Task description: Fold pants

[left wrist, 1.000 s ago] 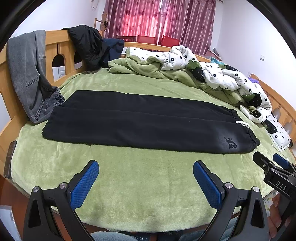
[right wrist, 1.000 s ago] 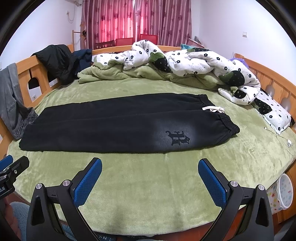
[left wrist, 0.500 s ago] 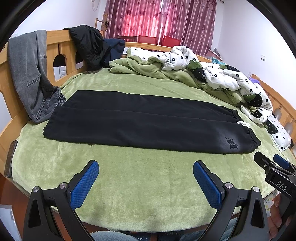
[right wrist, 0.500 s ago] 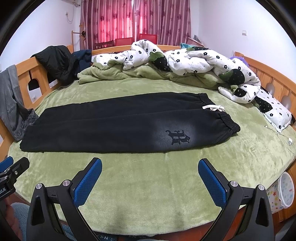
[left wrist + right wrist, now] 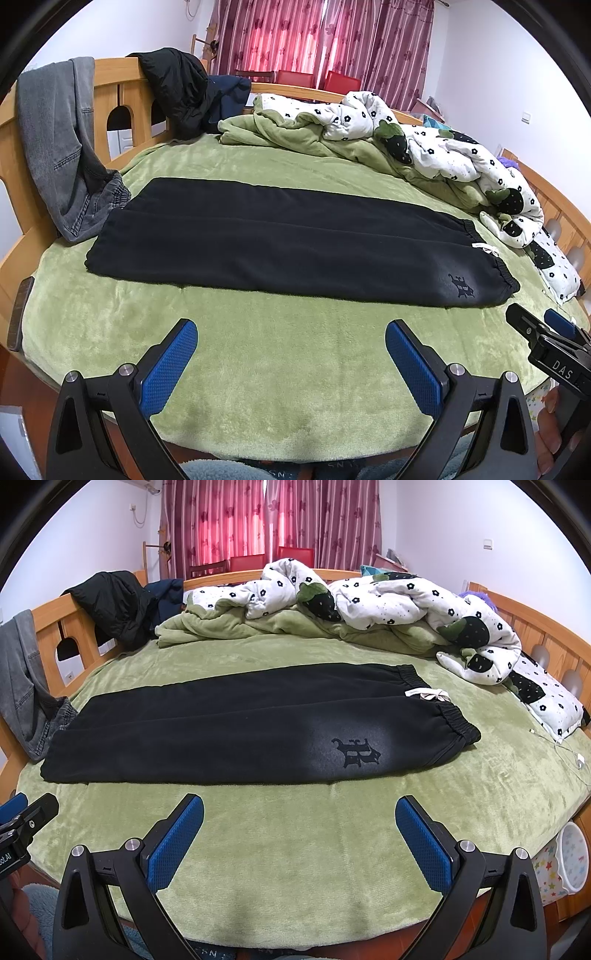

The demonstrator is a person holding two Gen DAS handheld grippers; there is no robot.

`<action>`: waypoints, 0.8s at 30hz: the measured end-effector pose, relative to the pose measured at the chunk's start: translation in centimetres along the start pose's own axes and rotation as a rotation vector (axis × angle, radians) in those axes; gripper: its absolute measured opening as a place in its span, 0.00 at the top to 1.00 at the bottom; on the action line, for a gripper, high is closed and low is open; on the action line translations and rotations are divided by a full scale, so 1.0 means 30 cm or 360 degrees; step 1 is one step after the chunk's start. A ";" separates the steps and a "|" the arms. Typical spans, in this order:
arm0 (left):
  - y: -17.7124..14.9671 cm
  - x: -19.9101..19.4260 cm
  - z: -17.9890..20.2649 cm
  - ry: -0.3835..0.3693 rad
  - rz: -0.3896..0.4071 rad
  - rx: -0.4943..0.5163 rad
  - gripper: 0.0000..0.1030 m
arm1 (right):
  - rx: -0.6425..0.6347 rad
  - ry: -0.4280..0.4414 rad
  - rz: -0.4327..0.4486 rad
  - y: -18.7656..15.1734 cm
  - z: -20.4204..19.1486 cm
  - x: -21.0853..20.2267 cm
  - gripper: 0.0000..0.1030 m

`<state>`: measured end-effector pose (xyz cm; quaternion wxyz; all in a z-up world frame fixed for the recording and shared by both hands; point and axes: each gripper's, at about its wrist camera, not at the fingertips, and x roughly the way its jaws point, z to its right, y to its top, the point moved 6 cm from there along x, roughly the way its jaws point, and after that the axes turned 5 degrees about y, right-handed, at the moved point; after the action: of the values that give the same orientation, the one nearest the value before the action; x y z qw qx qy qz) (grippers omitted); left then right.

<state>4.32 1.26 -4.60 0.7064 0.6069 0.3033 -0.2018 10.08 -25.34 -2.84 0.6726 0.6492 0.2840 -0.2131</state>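
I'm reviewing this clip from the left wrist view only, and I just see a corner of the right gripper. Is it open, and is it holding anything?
Observer: The right gripper is open and empty, above the green blanket, short of the black pants.
Operator: Is anything lying past the waistband that I can't make out?
Observer: Yes, a white charger cable lies on the blanket beyond the waistband, apart from the pants.

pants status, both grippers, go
Left gripper open, right gripper open, both short of the pants. Pants flat on bed, unfolded. Jeans touch leg end.
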 end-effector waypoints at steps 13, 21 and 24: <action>0.000 0.001 0.001 -0.0002 -0.0001 -0.0004 0.01 | 0.0003 0.0002 -0.0001 0.001 0.001 0.002 0.01; -0.004 0.001 0.001 -0.0003 -0.0001 -0.0004 0.01 | 0.0005 0.0002 -0.0003 0.001 0.005 0.003 0.01; -0.003 0.001 0.001 -0.0005 -0.0001 -0.0006 0.01 | 0.0005 0.0003 -0.0002 0.003 0.002 0.003 0.01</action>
<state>4.29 1.22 -4.67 0.7079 0.6052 0.3026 -0.2024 10.21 -25.38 -2.83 0.6712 0.6503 0.2847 -0.2135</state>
